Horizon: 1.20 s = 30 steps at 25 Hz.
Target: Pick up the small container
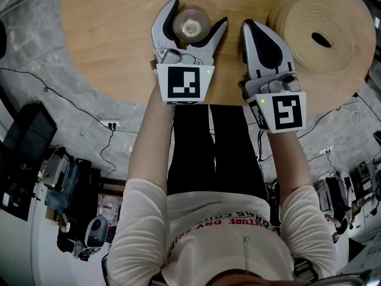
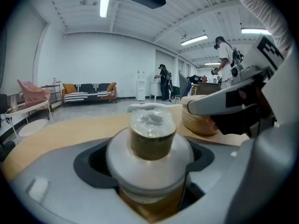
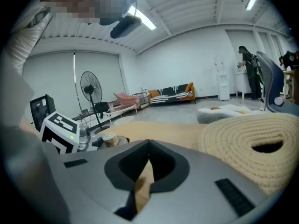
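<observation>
The small container (image 1: 190, 25) is a squat clear jar with a white collar and brownish contents (image 2: 153, 139). It stands upright on the round wooden table (image 1: 113, 34). My left gripper (image 1: 198, 12) is open wide, one jaw on each side of the jar; small gaps show, so no pad presses on it. In the left gripper view the jar sits deep between the jaws. My right gripper (image 1: 253, 31) rests just to the right, jaws shut together with nothing between them (image 3: 148, 143). From the right gripper view the jar (image 3: 108, 138) appears small at the left.
A coiled woven rope mat (image 1: 321, 31) lies on the table right of my right gripper, close to it (image 3: 252, 148). The table's near edge runs just under both grippers. Cables and black equipment (image 1: 30, 154) cover the floor at the left.
</observation>
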Tool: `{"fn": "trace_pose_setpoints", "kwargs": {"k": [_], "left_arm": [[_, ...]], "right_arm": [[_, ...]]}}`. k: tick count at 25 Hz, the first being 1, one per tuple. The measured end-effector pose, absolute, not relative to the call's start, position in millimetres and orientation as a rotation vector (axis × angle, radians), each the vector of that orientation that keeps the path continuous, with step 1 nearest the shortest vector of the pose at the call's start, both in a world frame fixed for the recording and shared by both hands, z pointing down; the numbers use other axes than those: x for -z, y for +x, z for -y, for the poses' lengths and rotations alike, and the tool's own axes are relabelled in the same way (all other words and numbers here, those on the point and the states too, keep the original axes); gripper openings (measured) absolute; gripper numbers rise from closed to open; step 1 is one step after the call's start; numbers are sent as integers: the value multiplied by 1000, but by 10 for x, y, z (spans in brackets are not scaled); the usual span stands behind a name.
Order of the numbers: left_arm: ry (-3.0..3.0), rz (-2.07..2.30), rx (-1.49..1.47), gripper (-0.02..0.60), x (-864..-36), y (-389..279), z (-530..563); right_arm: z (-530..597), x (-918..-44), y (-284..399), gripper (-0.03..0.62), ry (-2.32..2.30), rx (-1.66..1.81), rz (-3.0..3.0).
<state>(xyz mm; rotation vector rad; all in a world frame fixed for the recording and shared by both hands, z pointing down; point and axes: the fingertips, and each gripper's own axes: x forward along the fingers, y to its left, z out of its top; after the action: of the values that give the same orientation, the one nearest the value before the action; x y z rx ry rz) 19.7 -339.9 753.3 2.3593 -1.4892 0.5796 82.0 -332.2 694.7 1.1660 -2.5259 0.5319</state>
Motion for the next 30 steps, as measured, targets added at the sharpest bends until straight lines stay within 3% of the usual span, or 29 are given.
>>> {"fn": "trace_pose_setpoints", "kwargs": {"k": [3, 17, 30], "left_arm": [[2390, 1479, -636, 347, -7537, 218, 3428], [2355, 1404, -701, 342, -7546, 160, 3210], [2432, 1457, -652, 342, -5895, -97, 3188]], "right_arm": [[3336, -6925, 821, -14, 1157, -536, 2534], [3276, -6687, 737, -12, 1160, -554, 2525], [3123, -5523, 684, -12, 1178, -489, 2518]]}}
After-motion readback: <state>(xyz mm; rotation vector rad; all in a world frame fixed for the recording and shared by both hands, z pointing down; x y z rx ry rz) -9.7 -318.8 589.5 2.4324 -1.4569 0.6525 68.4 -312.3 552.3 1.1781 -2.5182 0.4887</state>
